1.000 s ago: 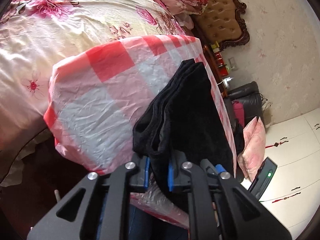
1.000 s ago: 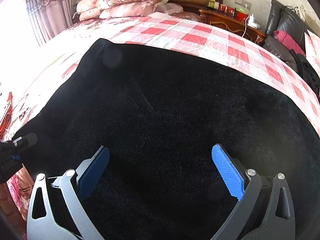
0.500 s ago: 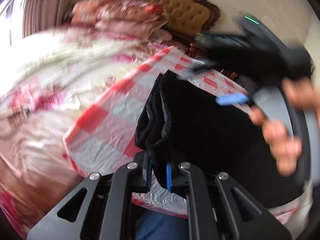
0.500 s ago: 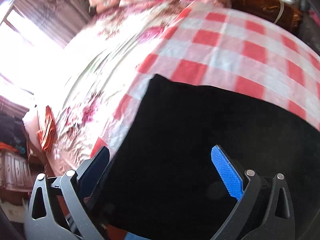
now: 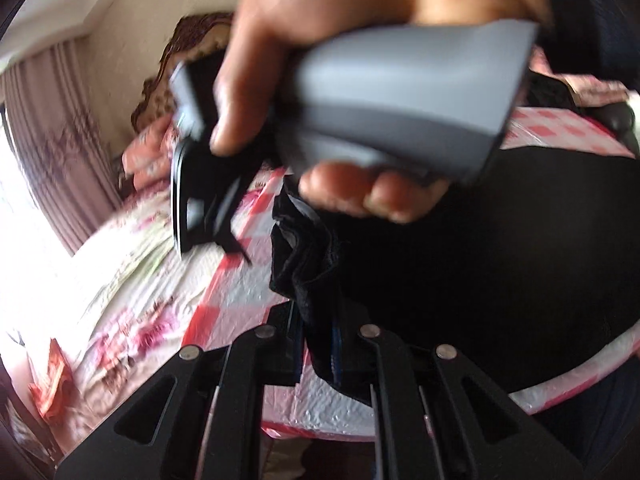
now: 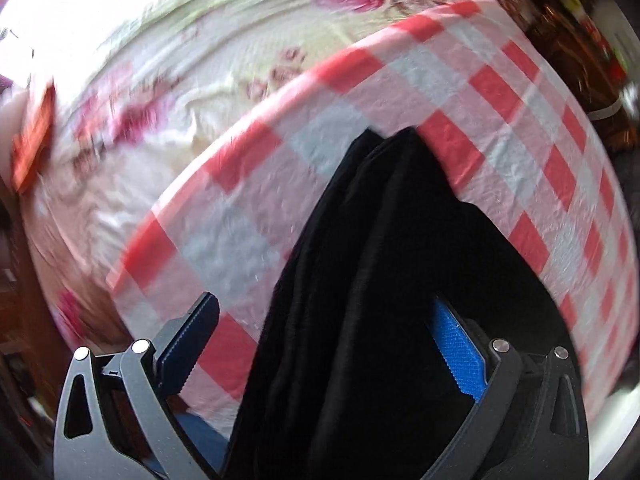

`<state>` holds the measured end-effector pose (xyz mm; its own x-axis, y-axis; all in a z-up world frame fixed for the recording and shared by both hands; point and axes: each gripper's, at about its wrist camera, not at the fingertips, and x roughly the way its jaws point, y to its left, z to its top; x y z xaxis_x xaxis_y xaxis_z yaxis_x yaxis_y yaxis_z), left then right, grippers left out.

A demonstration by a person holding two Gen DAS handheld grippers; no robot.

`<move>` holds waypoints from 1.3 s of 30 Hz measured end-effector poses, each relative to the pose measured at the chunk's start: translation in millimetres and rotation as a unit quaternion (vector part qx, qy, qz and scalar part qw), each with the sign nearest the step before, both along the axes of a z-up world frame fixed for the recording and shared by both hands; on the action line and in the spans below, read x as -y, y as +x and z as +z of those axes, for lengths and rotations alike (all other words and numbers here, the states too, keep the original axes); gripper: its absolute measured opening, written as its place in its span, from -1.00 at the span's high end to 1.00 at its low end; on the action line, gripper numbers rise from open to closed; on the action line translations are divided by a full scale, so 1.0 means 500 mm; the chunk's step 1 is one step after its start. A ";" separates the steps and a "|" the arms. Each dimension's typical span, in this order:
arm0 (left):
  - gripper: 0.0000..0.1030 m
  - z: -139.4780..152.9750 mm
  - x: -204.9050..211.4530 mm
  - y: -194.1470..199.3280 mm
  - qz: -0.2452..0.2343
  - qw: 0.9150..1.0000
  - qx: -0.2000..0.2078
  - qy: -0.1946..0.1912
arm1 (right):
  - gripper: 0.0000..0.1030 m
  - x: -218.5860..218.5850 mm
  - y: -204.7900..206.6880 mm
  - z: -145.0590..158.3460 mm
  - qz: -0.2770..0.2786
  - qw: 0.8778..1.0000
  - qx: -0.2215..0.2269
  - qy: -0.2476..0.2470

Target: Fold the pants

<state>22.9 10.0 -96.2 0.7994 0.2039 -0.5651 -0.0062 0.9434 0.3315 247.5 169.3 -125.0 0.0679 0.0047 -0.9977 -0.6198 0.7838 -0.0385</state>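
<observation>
The black pants point(image 5: 500, 272) lie on a red-and-white checked cloth point(image 5: 240, 300) spread over the bed. My left gripper point(image 5: 316, 340) is shut on a bunched edge of the pants, lifted a little off the cloth. In the left wrist view a hand point(image 5: 320, 40) holds the grey handle of my right gripper point(image 5: 200, 200) just above the pants; both are blurred. In the right wrist view my right gripper point(image 6: 324, 340) points down with its jaws wide. A raised fold of the pants point(image 6: 380, 260) runs between its fingers point(image 6: 192, 332), and the pads are not pressing on it.
A floral bedspread point(image 6: 180, 40) covers the bed beyond the checked cloth point(image 6: 500, 120). Curtains point(image 5: 52, 132) and a bright window stand at the left, with a padded headboard point(image 5: 188, 44) behind. Dark wooden furniture point(image 6: 560, 20) is at the upper right. A red item point(image 6: 32, 140) lies at the bed's left edge.
Both views have rolled and swung. The hand with my right gripper has come close in front of the left camera. My right gripper went from over the flat pants to the raised fold. The left grip holds.
</observation>
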 end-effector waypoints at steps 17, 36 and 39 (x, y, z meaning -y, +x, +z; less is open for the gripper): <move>0.81 0.091 0.177 -0.060 -0.166 0.982 0.084 0.011 | 0.73 0.518 0.011 0.153 -0.207 0.928 0.026 0.309; 0.11 -0.135 0.439 -0.088 -0.295 0.937 0.042 0.182 | -0.58 0.852 -0.033 -0.015 -0.317 0.853 0.018 0.415; 0.46 -0.147 0.463 -0.098 -0.290 0.937 0.028 0.195 | -0.45 0.837 -0.018 -0.017 -0.318 0.859 0.016 0.402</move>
